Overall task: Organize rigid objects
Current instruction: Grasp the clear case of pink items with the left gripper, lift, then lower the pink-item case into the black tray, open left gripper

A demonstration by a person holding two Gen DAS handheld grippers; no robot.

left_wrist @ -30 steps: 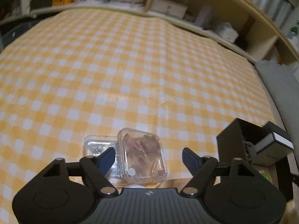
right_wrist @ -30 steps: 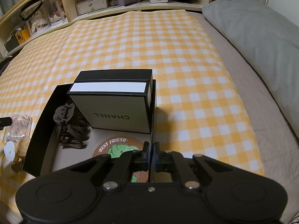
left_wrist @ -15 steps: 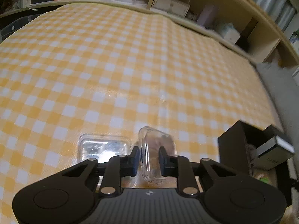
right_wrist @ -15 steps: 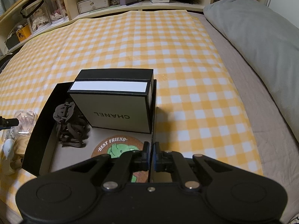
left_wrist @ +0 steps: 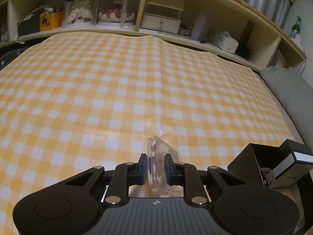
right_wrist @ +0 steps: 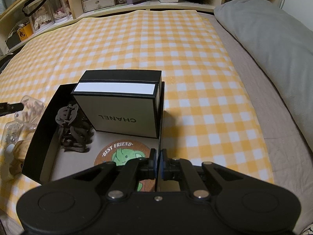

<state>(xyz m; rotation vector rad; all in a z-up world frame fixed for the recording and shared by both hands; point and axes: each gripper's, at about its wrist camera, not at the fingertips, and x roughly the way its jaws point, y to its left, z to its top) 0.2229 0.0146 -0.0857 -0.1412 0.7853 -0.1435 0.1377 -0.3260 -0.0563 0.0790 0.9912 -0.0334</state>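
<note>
My left gripper [left_wrist: 156, 161] is shut on a small clear plastic case [left_wrist: 162, 164] and holds it on edge above the yellow checked cloth [left_wrist: 117, 90]. The case also shows at the left of the right wrist view [right_wrist: 32, 107], lifted beside the open black box [right_wrist: 49, 113]. My right gripper [right_wrist: 158, 157] is shut on the box's right wall. Inside the box stand a cream Chanel box [right_wrist: 117, 107], dark hair clips [right_wrist: 72, 129] and a round "Best Friend" coaster [right_wrist: 121, 152].
A second clear case [right_wrist: 11, 135] and a wooden item [right_wrist: 17, 154] lie left of the box. A grey pillow [right_wrist: 273, 45] lies at the right. Shelves with doll cases [left_wrist: 97, 9] and drawers [left_wrist: 162, 19] run along the far edge.
My left gripper closed on the clear case, then lifted it off the cloth and tilted up. The second case dropped out of the left view. The right gripper stayed put.
</note>
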